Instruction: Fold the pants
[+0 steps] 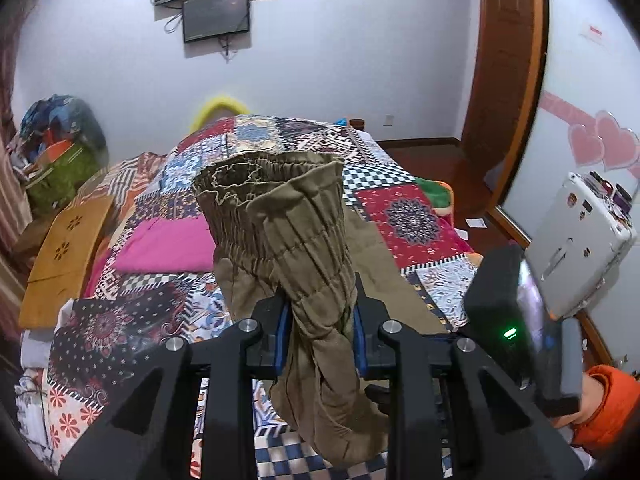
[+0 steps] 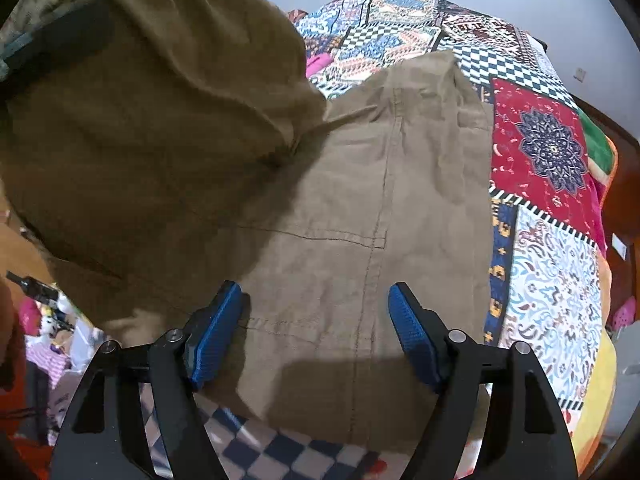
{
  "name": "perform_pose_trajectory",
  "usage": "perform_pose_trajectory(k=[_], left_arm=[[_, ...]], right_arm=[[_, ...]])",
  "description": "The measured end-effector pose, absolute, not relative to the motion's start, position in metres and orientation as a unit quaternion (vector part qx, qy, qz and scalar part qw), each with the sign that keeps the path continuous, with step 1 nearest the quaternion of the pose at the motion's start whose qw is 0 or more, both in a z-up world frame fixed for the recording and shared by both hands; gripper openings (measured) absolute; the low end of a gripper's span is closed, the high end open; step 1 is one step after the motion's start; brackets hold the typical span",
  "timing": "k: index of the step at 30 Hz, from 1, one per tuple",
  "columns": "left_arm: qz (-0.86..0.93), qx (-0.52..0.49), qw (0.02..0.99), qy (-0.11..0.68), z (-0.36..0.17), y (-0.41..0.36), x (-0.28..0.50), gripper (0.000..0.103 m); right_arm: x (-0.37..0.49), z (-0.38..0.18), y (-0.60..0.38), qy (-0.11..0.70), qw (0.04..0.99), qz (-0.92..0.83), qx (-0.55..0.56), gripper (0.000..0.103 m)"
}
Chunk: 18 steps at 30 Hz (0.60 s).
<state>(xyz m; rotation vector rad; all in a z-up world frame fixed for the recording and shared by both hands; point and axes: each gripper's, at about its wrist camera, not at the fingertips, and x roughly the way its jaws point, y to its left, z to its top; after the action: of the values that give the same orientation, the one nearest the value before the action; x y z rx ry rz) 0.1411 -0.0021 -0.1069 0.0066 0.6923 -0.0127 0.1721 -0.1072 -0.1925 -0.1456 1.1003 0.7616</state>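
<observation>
Khaki pants (image 1: 280,216) with a gathered elastic waistband hang lifted above the patchwork quilt (image 1: 412,216). My left gripper (image 1: 320,312) is shut on a bunched part of the waistband, which rises in front of the camera. In the right wrist view the rest of the pants (image 2: 360,208) lies flat on the quilt (image 2: 552,280), with a raised fold at the upper left. My right gripper (image 2: 316,332) is open just above the flat cloth; nothing is between its blue pads (image 2: 412,336). The right gripper's body (image 1: 504,312) also shows at the right of the left wrist view.
A pink cloth (image 1: 160,248) lies on the quilt to the left of the pants. A wooden board (image 1: 64,252) leans at the bed's left side, and bags (image 1: 60,152) are piled in the corner. An orange sleeve (image 1: 608,400) is at lower right. A wooden door (image 1: 504,60) stands behind.
</observation>
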Motion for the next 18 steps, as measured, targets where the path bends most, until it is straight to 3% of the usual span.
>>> perform_pose_trajectory(k=[8,18], left_arm=[[-0.022,0.008,0.937,0.350,-0.112,-0.020,0.151,0.025],[-0.054,0.015,0.925,0.375,-0.125,-0.046,0.166,0.024]], right_arm=[[0.171,-0.164,-0.164,0.471,0.828,0.300,-0.054,0.072],[0.177,-0.214,-0.165,0.524,0.795,0.305,-0.025,0.074]])
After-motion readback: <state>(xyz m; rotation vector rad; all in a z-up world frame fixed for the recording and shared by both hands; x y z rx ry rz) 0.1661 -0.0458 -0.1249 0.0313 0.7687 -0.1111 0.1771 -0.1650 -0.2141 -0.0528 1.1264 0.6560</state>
